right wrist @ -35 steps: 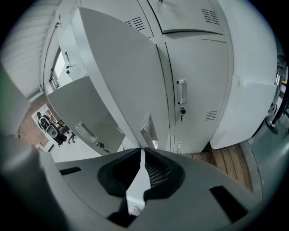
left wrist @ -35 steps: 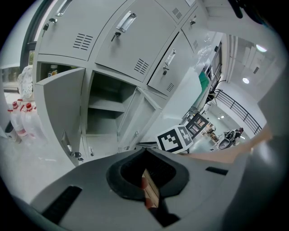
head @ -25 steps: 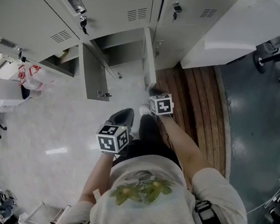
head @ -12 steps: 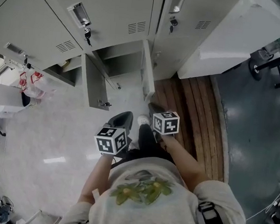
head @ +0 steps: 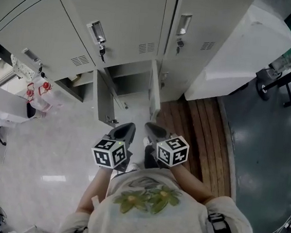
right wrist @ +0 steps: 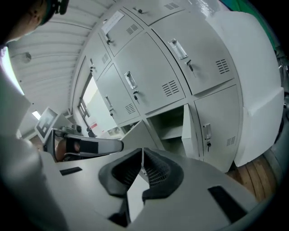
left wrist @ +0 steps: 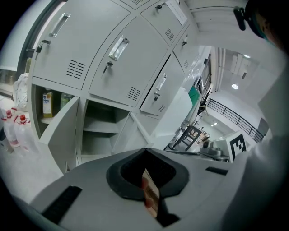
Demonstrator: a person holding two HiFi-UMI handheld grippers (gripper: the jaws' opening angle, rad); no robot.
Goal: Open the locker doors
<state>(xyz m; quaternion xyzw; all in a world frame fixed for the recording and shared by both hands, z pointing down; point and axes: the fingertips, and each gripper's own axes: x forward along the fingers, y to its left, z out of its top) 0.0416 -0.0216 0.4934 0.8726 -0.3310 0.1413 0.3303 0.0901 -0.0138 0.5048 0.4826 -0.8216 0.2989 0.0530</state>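
Grey lockers (head: 130,18) fill the top of the head view. In the bottom row two stand open: the middle compartment (head: 132,81) with its door (head: 154,88) swung out, and the one left of it with its door (head: 104,101) out. The bottom right door (head: 183,73) is closed. My left gripper (head: 122,133) and right gripper (head: 156,131) hang side by side close to my body, short of the open doors and touching nothing. Seen from the left gripper (left wrist: 145,151), an open shelf (left wrist: 99,131) lies ahead; its jaws are together. The right gripper (right wrist: 142,151) is shut and empty, facing the open compartment (right wrist: 169,122).
A white chest (head: 241,46) stands right of the lockers. Wooden planks (head: 202,119) lie on the floor before it, with dark floor and a black stand (head: 284,76) further right. A plastic bag of red-capped bottles (head: 40,89) sits at the left.
The right gripper has drawn back from the edge of the open door toward my body. The left gripper has barely moved. My view has lifted, so more of the upper lockers shows.
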